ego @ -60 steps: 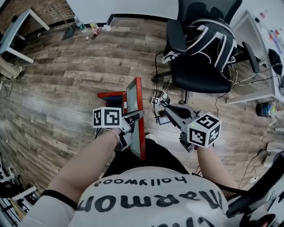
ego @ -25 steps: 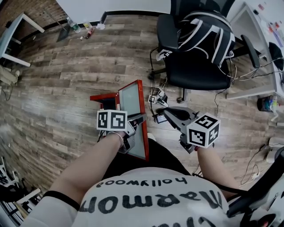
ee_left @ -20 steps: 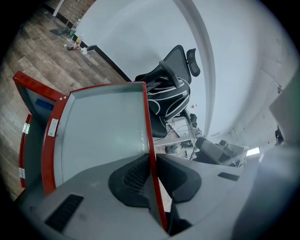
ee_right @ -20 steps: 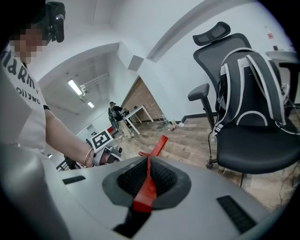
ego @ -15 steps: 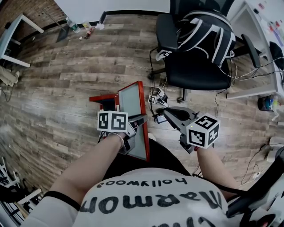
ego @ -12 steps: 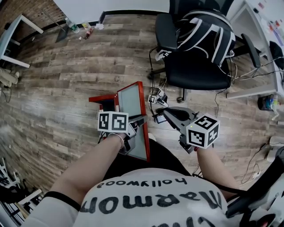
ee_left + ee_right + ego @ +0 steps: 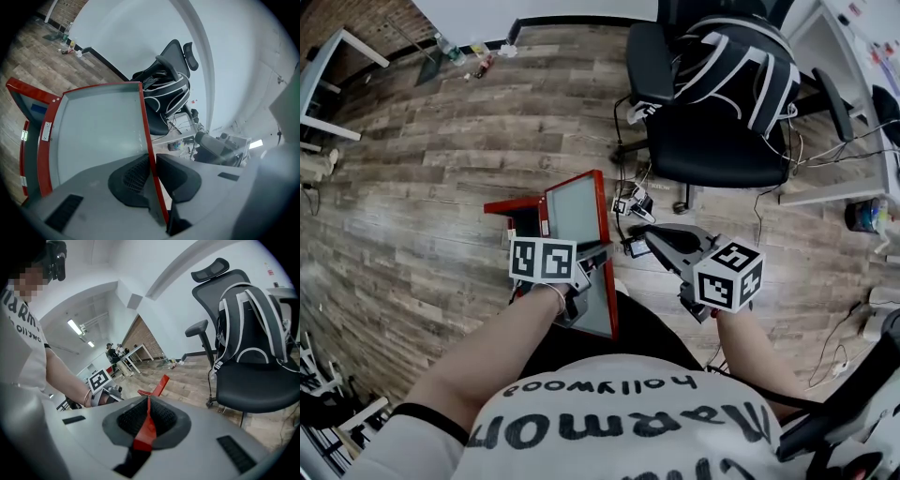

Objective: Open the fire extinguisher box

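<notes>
A desk (image 7: 317, 84) stands at the far left edge, well apart from everything else. Between it and the box lies a broad stretch of bare floor (image 7: 422, 187), the widest open room in the head view.

The red box (image 7: 514, 205) stands on that floor, just ahead of the person's knees. Its door (image 7: 577, 220) is swung out toward the person, glass pane up. The door's top edge sits near the box's top, and its long right edge runs down toward the person's lap. In the left gripper view the box frame (image 7: 22, 140) shows at the left, and the door pane (image 7: 98, 126) fills the middle.

The left gripper (image 7: 592, 255) reaches across the pane from the left. Its jaws are nearly closed and clamp the door's red right edge. One pad lies on the glass side and the other behind the frame (image 7: 151, 161).

Just right of that edge, cables (image 7: 630, 208) lie on the floor, close to the door's path.

The right gripper (image 7: 649, 234) hangs beside the door's right edge, apart from it. Its jaws (image 7: 147, 401) are closed to a thin slit, with only a red sliver showing there, and it grips nothing.

Beyond it stands a chair (image 7: 712, 141) with a backpack (image 7: 741, 66) on the seat, hemming in the right side.
</notes>
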